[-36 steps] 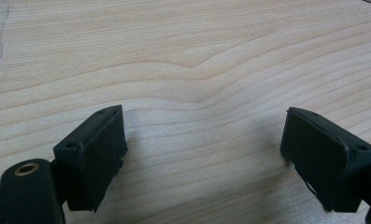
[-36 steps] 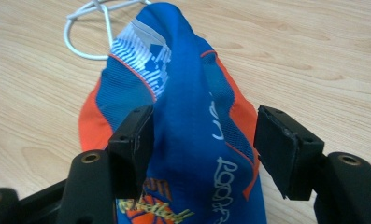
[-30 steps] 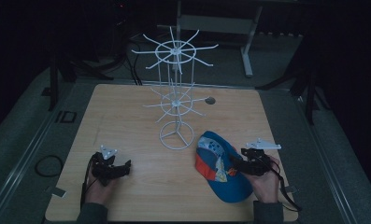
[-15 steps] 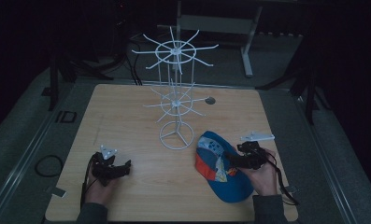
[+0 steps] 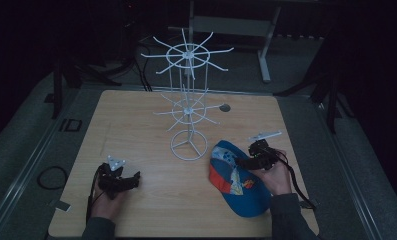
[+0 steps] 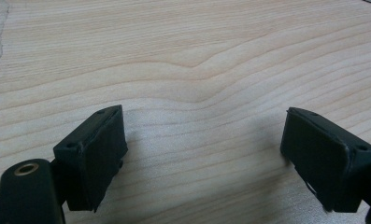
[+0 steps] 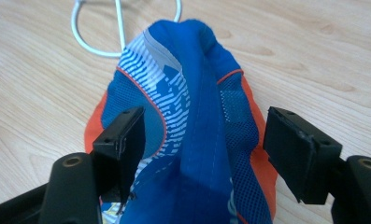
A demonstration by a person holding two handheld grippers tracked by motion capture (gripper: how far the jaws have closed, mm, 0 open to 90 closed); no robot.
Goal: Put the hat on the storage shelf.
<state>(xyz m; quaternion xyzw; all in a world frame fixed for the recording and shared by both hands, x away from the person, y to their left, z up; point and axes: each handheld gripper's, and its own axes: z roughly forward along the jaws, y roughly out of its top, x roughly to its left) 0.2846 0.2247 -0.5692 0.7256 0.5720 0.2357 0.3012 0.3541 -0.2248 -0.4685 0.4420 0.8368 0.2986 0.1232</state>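
Note:
A blue, orange and white cap [image 5: 238, 187] lies on the wooden table [image 5: 136, 130] at the front right, its top toward the white wire rack [image 5: 187, 107]. My right gripper [image 5: 240, 162] lies low over the cap's right side. In the right gripper view the cap's blue raised fold [image 7: 197, 116] runs between the jaws of my right gripper [image 7: 204, 140]. Those jaws have just been opening and the right pad stands apart from the cloth. My left gripper [image 5: 133, 178] rests at the front left, and in its own view this left gripper [image 6: 204, 149] is open over bare wood.
The rack's round wire foot [image 5: 188, 147] stands just left of the cap's far end, and its foot ring [image 7: 87, 42] is close ahead in the right gripper view. Thin wire arms spread from the rack at two levels. A small dark disc [image 5: 225, 107] lies behind it.
My right hand has moved away from the person and a little left, toward the rack, and its jaws have spread wider around the cap. The left hand has kept still.

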